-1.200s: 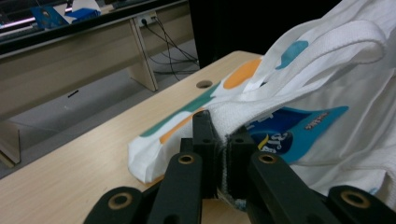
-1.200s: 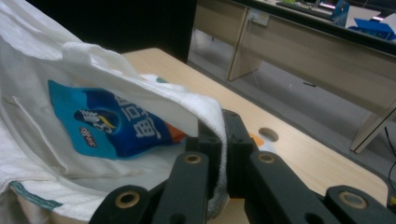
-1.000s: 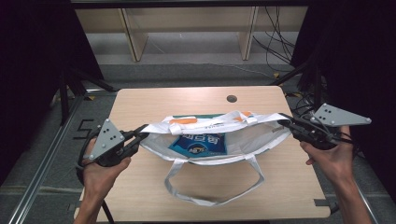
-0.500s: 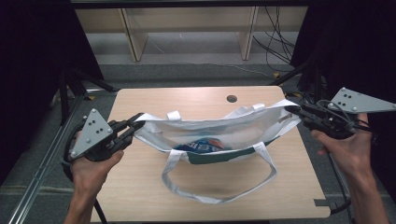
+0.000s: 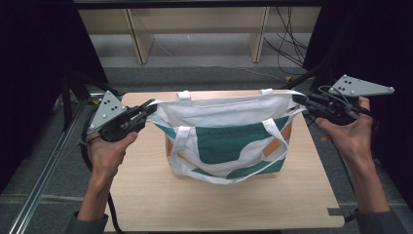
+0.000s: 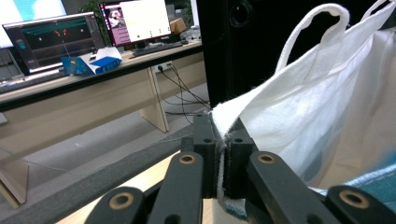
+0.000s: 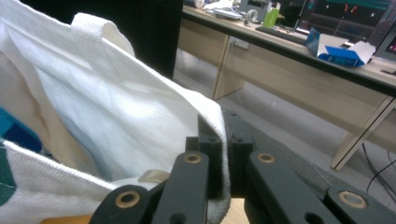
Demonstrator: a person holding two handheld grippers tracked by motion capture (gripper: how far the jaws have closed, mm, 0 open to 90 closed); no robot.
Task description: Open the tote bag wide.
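Even overhead light on the worktop [image 5: 146, 195], dark surrounds either side; monitors [image 6: 46, 37] glow softly blurred, near jaws slightly soft.

Wooden table [image 5: 146, 195]; tote bag [image 5: 229, 146] atop

The setting is an office-style laboratory or recording workspace. Beyond the left gripper's fingers [image 6: 205, 140] stands a long wooden desk [image 6: 93, 88] carrying lit computer monitors [image 6: 51, 39], a keyboard and a blue carton [image 6: 91, 63]. Cables [image 5: 287, 46] trail across the grey floor [image 5: 195, 48]. Black curtains [image 5: 34, 73] flank the light wooden table [image 5: 219, 204].
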